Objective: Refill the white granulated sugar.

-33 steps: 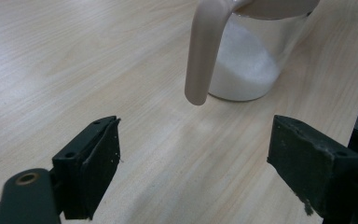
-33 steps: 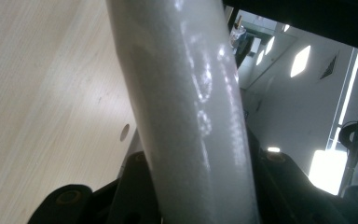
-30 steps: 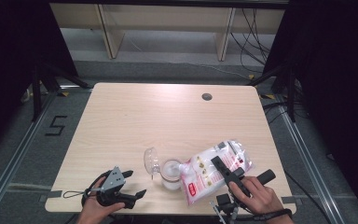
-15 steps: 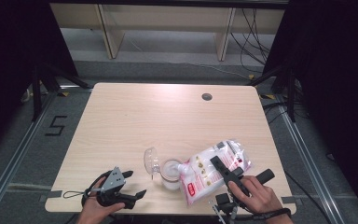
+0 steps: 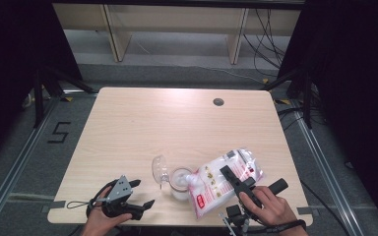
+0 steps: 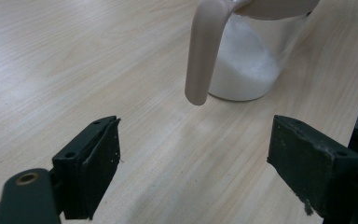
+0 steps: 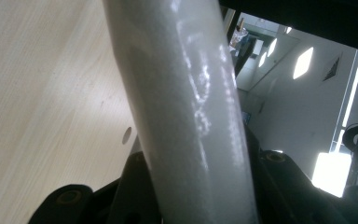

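As the bag point(image 5: 226, 181) tips lower than a second ago, its corner now over the jar point(image 5: 179, 182), the right tool point(image 5: 231, 178) pinches it and white grains likely pour. Left of the jar, the left tool point(image 5: 142, 194) rests spread on the surface point(image 5: 177, 123).

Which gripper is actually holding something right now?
The right gripper, shut on the white bag tilted over the clear jar. The left gripper sits open with nothing between its jaws, short of the jar.
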Demonstrator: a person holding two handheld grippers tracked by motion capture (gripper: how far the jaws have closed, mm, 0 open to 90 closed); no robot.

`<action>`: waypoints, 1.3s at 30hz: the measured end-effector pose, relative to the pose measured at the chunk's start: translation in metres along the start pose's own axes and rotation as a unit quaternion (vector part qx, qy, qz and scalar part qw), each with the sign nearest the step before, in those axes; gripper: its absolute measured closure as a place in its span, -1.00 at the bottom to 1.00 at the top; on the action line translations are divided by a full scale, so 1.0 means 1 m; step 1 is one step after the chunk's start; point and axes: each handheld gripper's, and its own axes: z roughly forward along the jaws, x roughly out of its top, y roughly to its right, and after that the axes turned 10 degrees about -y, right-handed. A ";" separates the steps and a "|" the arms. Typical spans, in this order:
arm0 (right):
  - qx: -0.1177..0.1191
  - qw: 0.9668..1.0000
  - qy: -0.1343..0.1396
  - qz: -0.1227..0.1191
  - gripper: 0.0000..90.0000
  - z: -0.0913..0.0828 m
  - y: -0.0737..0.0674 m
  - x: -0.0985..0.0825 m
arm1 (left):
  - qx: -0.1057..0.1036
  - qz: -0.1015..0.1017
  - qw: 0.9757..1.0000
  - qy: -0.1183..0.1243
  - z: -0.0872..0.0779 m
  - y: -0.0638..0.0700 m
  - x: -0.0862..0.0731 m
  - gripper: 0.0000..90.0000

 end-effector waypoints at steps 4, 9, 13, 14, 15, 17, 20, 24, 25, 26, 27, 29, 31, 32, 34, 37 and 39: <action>-0.009 1.000 -0.001 0.003 0.59 0.001 0.001 -0.003 | -0.001 0.001 1.000 -0.001 0.000 -0.001 0.000 -0.64; -0.011 1.000 -0.004 -0.012 0.59 0.001 0.000 -0.009 | 0.000 0.016 1.000 -0.001 -0.001 -0.003 0.001 -0.64; 0.000 1.000 -0.007 -0.015 0.59 0.000 -0.002 -0.007 | 0.001 0.008 1.000 -0.002 -0.001 -0.002 0.001 -0.64; -0.004 1.000 -0.003 -0.006 0.59 0.000 -0.003 -0.006 | 0.004 0.017 1.000 -0.007 -0.002 -0.004 0.001 -0.64; -0.002 1.000 -0.004 -0.016 0.59 0.000 -0.002 -0.005 | 0.002 0.008 1.000 -0.005 -0.001 -0.002 0.001 -0.64; 0.001 1.000 -0.002 -0.010 0.59 -0.001 -0.002 -0.002 | -0.003 0.002 1.000 -0.002 -0.001 -0.001 0.000 -0.64; -0.001 1.000 0.004 -0.005 0.59 -0.001 -0.001 0.001 | 0.000 0.018 1.000 -0.004 -0.001 -0.003 0.001 -0.64; -0.004 1.000 0.000 -0.007 0.59 0.001 0.000 -0.001 | -0.001 0.007 1.000 -0.004 -0.001 -0.002 0.001 -0.64; -0.009 1.000 -0.002 0.002 0.59 0.001 -0.001 -0.003 | -0.001 0.008 1.000 -0.005 -0.001 -0.002 0.001 -0.64; -0.006 1.000 -0.003 0.002 0.59 0.001 -0.001 -0.004 | -0.001 0.003 1.000 -0.001 0.000 -0.001 0.000 -0.64; -0.007 1.000 -0.002 -0.008 0.59 0.001 0.000 -0.006 | -0.002 0.002 1.000 -0.001 0.000 -0.001 0.000 -0.64; 0.001 1.000 -0.013 -0.002 0.59 0.000 -0.001 -0.007 | 0.001 0.009 1.000 -0.007 -0.001 -0.002 0.000 -0.64; -0.006 1.000 -0.009 -0.006 0.59 -0.001 -0.001 -0.009 | 0.001 0.003 1.000 -0.001 -0.001 -0.002 0.001 -0.64; -0.001 1.000 -0.011 -0.009 0.59 -0.001 0.000 -0.009 | -0.003 0.002 1.000 -0.002 -0.001 -0.002 0.000 -0.64; -0.007 1.000 -0.002 -0.018 0.59 -0.001 0.001 -0.007 | 0.003 0.013 1.000 -0.011 -0.002 -0.003 0.000 -0.64; -0.001 1.000 -0.002 -0.018 0.59 -0.002 0.001 -0.004 | -0.004 -0.002 1.000 0.002 0.000 -0.001 0.001 -0.64; -0.001 1.000 0.002 -0.014 0.59 -0.001 0.001 -0.001 | -0.002 0.000 1.000 0.000 0.000 0.000 0.000 -0.64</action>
